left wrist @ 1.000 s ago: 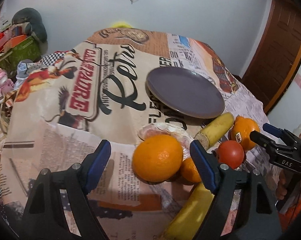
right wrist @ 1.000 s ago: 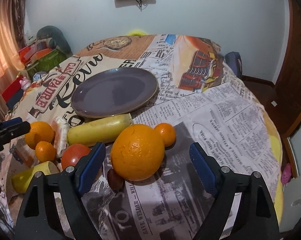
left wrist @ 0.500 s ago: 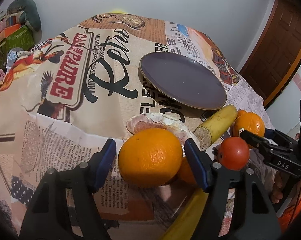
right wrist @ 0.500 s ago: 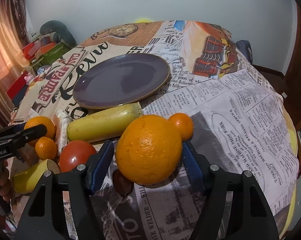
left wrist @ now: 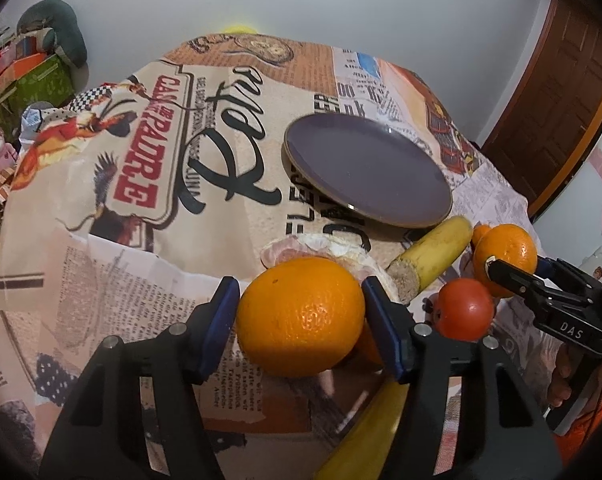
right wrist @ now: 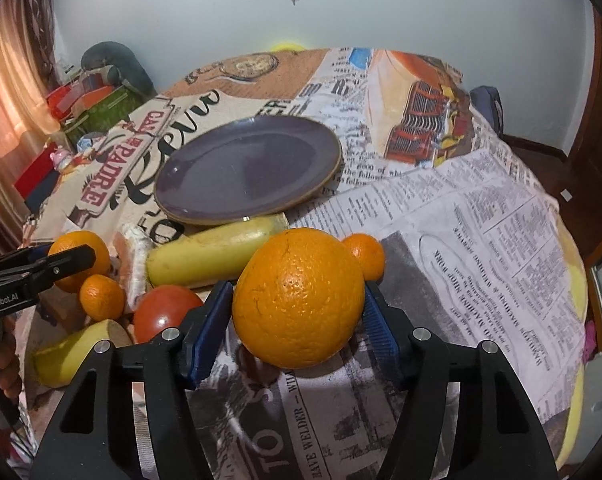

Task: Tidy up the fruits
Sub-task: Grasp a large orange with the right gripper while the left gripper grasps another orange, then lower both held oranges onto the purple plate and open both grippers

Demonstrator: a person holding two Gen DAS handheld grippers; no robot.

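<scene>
Crowding right orange [right wrist: 297, 300]: tomato [right wrist: 165, 310], banana [right wrist: 213, 254], seemingly touching mandarin [right wrist: 365, 254].

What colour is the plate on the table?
Dark purple with a tan rim; the plate shows best in the right wrist view.

left gripper [left wrist: 301, 320] closed onto big orange [left wrist: 301, 316], right gripper [right wrist: 299, 312] onto another orange [right wrist: 297, 298]

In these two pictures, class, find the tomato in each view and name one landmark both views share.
Left wrist view: the tomato sits right of centre, on the tablecloth just right of the left gripper's orange.
Right wrist view: the tomato sits lower left, partly behind the right gripper's left finger.
Shared landmark: the purple plate, behind the fruit in both.
</scene>
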